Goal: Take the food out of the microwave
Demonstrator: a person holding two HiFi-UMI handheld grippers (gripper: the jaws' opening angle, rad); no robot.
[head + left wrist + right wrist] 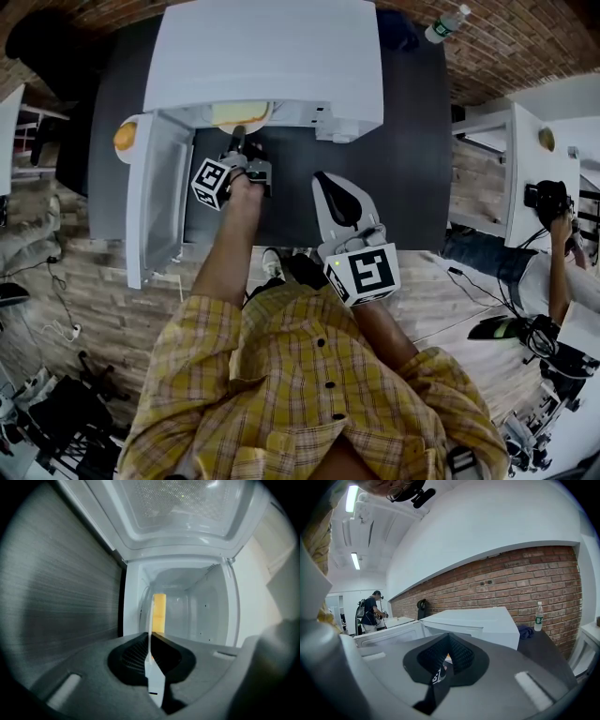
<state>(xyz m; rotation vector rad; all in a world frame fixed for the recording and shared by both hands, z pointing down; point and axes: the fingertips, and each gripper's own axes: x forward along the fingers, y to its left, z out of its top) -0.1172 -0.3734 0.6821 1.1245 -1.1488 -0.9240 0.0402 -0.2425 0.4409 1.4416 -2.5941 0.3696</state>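
At microwave mouth, left gripper clamped on near rim of plate; food straight ahead of it, inside cavity. Right gripper, jaws together, empty, hangs farther back over table.

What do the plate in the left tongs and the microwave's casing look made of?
Plate: thin, smooth white rim seen edge-on, probably ceramic or melamine; the look leaves it open. Microwave casing: flat, evenly white panels with a soft sheen, likely painted sheet metal.
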